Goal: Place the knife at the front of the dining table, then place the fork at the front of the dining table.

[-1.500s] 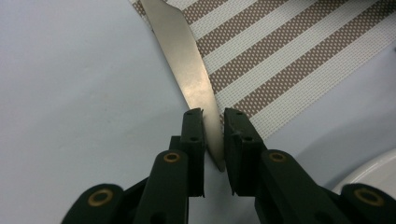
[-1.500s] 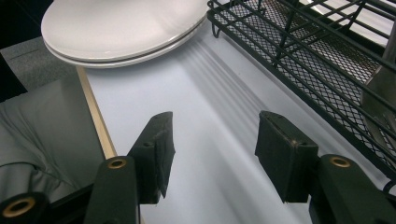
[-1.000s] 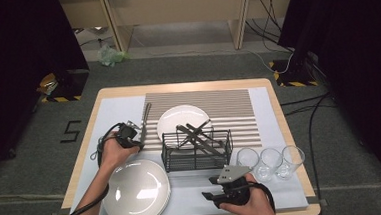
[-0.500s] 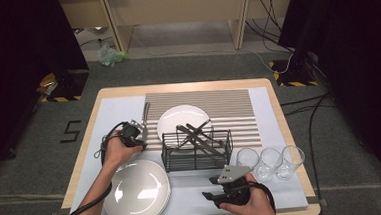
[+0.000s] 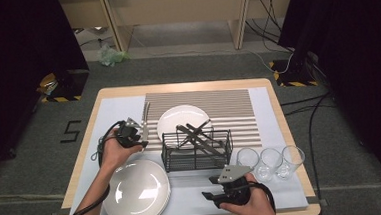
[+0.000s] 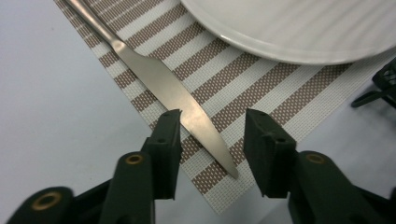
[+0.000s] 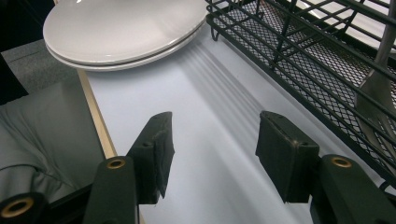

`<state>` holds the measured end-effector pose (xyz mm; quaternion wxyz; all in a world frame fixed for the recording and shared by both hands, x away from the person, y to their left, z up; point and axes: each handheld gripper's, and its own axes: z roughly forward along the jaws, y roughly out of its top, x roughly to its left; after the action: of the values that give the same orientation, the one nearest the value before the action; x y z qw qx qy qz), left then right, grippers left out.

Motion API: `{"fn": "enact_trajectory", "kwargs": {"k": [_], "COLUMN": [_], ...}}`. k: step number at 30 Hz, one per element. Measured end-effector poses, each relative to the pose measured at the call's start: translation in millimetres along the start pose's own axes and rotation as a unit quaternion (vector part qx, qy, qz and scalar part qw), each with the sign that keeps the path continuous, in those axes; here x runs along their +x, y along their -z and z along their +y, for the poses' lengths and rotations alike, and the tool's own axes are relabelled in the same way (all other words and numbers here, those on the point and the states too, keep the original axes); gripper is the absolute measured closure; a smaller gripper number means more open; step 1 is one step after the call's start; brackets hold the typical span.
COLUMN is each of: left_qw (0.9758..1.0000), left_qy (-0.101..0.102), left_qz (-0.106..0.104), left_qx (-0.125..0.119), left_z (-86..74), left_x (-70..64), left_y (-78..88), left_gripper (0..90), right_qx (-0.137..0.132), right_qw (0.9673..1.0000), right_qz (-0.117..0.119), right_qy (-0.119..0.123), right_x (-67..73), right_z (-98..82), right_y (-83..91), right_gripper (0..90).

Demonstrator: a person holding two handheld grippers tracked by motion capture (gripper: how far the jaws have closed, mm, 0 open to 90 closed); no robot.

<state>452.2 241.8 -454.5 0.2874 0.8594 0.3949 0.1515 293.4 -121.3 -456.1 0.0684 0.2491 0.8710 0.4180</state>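
Observation:
A silver knife (image 6: 159, 79) lies flat on the striped placemat (image 6: 243, 88), just left of a white plate (image 6: 299, 28). My left gripper (image 6: 212, 140) straddles the knife's blade tip. Its jaws have just been opening, and the pads stand clear of the blade on both sides. From above, the left gripper (image 5: 141, 134) sits at the placemat's left edge over the knife (image 5: 146, 115). My right gripper (image 5: 210, 196) rests open near the table's front edge with nothing between its jaws. Its own view shows the right gripper (image 7: 212, 135) over the pale mat.
A black wire basket (image 5: 181, 160) holding several utensils stands mid-table, in front of the plate (image 5: 179, 115). A stack of white plates (image 5: 136, 191) sits at the front left. Three clear glasses (image 5: 271, 158) stand in a row at the right.
The left gripper's jaws look slightly wider around the knife's tip. Both hands stay where they were.

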Motion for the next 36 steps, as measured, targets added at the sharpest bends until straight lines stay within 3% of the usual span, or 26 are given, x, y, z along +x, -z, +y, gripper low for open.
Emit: {"fn": "enact_trajectory", "kwargs": {"k": [7, 10, 16, 19, 22, 27, 31, 36], "left_qw": [0.9975, 0.9955, 0.9875, 0.9836, 0.9804, 0.9781, 0.9779, 0.9776], "left_qy": [0.007, 0.004, 0.014, 0.024, 0.039, 0.048, 0.056, 0.053], "left_qz": [0.016, 0.014, -0.02, -0.016, -0.013, -0.017, -0.022, -0.023], "left_qx": [-0.068, -0.094, -0.156, -0.178, -0.192, -0.202, -0.2, -0.203], "left_z": [-9.1, -14.9, -34.9, -46.6, -57.2, -69.3, -76.1, -74.5], "left_x": [-1.0, -2.2, -8.4, -11.1, -11.5, -15.0, -16.7, -19.9], "left_y": [23.7, 35.2, 53.1, 62.3, 70.4, 76.0, 73.7, 75.6], "left_gripper": [26.6, 21.2, 16.9, 17.0, 17.9, 18.0, 18.7, 18.9], "right_qx": [-0.009, -0.014, -0.022, -0.032, -0.039, -0.044, -0.045, -0.049], "right_qw": [1.0, 0.9999, 0.9997, 0.9994, 0.9991, 0.9989, 0.9988, 0.9986], "right_qz": [-0.003, -0.003, -0.004, -0.003, -0.006, -0.014, -0.016, -0.016], "right_qy": [-0.002, -0.005, -0.012, -0.015, -0.015, -0.011, -0.011, -0.011], "right_x": [-1.4, -1.7, -4.4, -4.4, -3.5, -2.4, -1.7, -2.5], "right_z": [1.7, 2.9, 2.8, 3.3, 5.0, 8.6, 12.4, 12.9], "right_y": [3.8, 5.8, 10.8, 15.0, 18.9, 22.7, 23.6, 26.4], "right_gripper": [44.6, 44.4, 44.2, 44.2, 44.3, 44.3, 44.2, 44.3]}}
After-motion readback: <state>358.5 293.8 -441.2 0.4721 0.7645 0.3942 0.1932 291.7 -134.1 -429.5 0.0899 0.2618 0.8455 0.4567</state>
